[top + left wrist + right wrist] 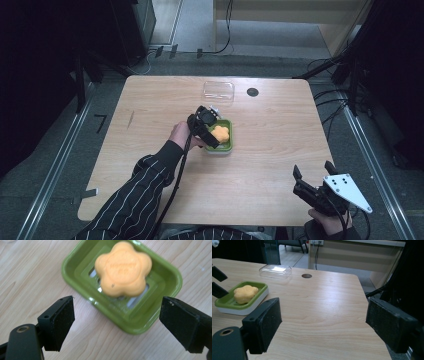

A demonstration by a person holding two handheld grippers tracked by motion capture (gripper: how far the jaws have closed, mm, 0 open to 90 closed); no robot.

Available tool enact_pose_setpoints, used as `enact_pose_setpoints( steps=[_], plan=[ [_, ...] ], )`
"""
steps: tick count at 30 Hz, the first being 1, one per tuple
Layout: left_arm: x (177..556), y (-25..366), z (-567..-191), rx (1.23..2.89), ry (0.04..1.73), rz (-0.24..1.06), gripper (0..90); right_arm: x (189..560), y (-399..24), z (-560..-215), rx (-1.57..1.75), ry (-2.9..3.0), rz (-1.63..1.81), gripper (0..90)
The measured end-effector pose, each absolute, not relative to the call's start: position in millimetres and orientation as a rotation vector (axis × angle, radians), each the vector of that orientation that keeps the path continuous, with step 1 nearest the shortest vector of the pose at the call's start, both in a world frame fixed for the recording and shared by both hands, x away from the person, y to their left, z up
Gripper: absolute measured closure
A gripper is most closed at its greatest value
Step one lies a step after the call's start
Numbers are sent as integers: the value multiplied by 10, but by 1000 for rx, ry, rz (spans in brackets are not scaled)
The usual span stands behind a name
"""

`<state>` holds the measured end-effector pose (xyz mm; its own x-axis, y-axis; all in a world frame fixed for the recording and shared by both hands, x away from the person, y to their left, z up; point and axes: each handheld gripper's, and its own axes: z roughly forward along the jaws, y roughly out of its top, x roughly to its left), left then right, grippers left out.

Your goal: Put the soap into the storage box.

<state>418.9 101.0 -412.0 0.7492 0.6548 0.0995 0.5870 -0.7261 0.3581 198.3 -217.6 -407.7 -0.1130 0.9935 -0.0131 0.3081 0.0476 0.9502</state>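
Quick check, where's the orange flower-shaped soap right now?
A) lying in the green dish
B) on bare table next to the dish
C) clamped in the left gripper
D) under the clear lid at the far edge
A: the orange soap lies in the green dish, while the left gripper hangs open over the dish's near edge, its jaws apart and touching nothing.

left gripper (pixel 209 131): mid-table, fingers spread wide | right gripper (pixel 314 175): near edge, fingers spread wide
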Motion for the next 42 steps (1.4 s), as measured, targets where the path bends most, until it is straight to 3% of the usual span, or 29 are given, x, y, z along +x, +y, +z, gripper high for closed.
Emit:
enact_pose_setpoints(
  steps=[42],
  plan=[
    [3801,1973,-4172,2695,1199,273,64,2002,-2153,-4073,1354,1543,1104,137]
  ],
)
